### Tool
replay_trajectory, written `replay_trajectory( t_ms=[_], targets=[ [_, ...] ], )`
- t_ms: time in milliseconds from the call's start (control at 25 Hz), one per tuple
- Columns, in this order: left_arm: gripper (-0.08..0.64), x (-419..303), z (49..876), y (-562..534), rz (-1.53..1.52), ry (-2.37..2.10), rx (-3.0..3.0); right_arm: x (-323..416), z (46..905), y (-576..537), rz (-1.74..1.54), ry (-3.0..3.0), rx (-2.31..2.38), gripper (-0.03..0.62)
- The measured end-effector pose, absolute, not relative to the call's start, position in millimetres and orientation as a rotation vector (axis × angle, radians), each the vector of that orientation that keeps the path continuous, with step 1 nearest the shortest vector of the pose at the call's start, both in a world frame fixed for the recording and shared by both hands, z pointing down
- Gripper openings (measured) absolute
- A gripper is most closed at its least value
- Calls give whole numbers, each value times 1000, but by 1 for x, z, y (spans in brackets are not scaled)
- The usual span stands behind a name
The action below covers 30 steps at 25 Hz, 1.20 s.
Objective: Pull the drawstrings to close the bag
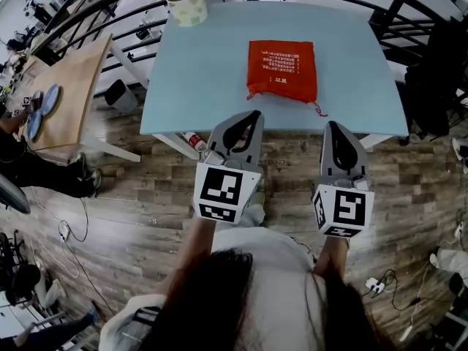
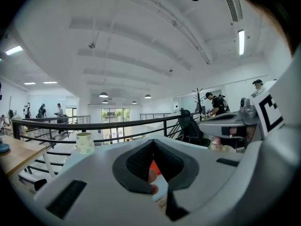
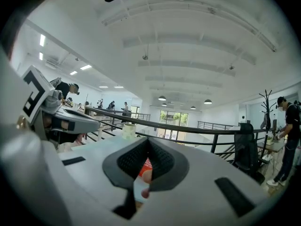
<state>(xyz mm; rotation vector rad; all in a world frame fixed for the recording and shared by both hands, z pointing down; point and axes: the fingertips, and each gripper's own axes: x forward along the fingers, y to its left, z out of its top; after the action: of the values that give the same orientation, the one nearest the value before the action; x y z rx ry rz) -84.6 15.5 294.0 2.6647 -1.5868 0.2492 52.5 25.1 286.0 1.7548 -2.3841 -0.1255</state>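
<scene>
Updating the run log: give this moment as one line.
left gripper shut, empty | right gripper shut, empty | both short of table | orange bag lying on table, untouched

Pale roll (image 1: 187, 6), perhaps tape, on the blue table (image 1: 190, 79).

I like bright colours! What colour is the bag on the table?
The bag is orange-red, clearest in the head view.

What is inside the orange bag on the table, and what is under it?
The orange drawstring bag lies flat on the light blue table, with a cord end out at its near corner. Its fabric covers any contents and the table beneath.
</scene>
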Motion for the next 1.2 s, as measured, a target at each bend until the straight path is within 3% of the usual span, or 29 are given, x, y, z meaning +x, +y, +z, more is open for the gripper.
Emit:
replay_trajectory(
  t_ms=[1200],
  targets=[
    [14,-109,327,-75,297,-1502,2653,52,320,-51,-76,-2248,1773,25]
  ],
)
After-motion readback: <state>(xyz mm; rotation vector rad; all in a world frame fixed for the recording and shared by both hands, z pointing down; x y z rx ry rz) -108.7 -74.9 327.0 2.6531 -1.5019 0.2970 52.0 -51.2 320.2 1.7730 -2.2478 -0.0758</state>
